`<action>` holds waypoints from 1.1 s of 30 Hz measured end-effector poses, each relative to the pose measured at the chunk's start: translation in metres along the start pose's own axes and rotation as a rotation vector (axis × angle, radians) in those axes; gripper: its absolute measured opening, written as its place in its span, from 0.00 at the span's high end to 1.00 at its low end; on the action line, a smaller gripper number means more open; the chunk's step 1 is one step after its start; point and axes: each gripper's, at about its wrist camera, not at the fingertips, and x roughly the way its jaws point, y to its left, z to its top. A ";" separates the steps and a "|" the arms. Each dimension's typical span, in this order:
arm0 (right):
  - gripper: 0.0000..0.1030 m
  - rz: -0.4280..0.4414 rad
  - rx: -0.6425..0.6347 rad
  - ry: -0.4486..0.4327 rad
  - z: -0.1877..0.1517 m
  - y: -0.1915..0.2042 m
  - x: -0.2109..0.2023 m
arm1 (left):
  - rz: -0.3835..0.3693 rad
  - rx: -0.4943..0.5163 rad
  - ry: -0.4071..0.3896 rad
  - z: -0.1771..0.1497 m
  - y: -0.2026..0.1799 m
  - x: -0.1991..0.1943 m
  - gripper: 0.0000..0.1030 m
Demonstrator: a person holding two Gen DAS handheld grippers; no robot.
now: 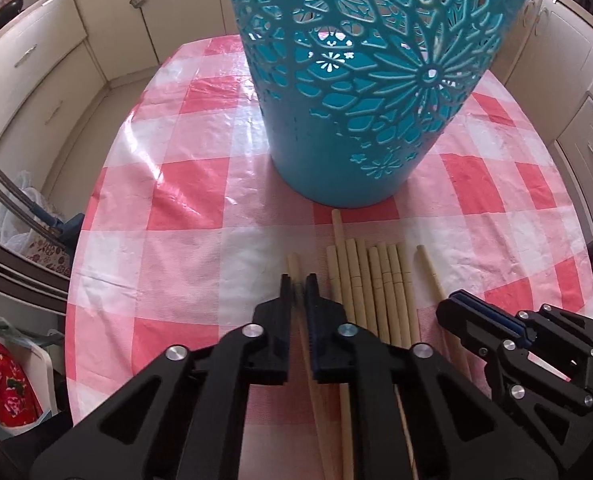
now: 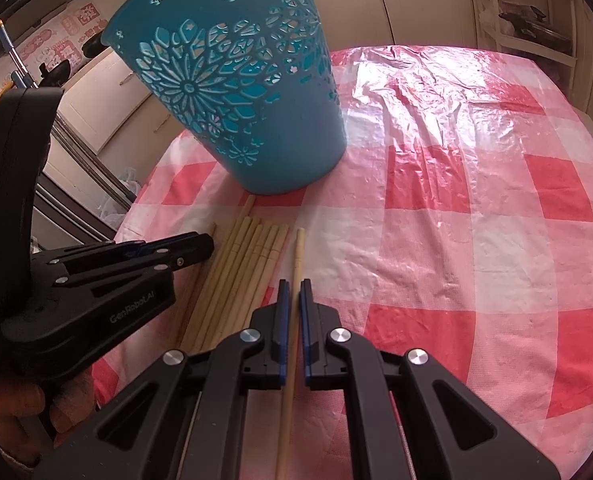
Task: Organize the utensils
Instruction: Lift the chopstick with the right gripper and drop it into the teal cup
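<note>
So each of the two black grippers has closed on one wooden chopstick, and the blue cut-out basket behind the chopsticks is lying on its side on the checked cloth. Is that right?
Nearly. The blue basket stands upright on its base on the checked cloth, not on its side; both wrist views show that. The rest holds: the left gripper and the right gripper are each shut on one chopstick.
</note>
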 end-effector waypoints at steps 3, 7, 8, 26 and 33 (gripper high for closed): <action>0.94 0.002 -0.008 -0.008 0.001 0.000 0.001 | -0.013 0.008 0.009 -0.004 0.001 -0.001 0.96; 0.94 -0.004 -0.025 -0.018 0.001 0.002 0.003 | 0.012 0.044 -0.017 -0.012 -0.007 -0.017 0.96; 0.94 -0.007 -0.031 -0.022 0.001 0.002 0.003 | 0.019 0.052 -0.028 -0.014 -0.007 -0.022 0.96; 0.94 0.014 -0.034 -0.058 -0.003 0.000 0.004 | -0.040 0.077 -0.294 -0.009 0.016 -0.164 0.95; 0.94 0.027 -0.021 -0.062 -0.003 -0.002 0.003 | -0.081 0.016 -0.509 0.026 0.046 -0.248 0.95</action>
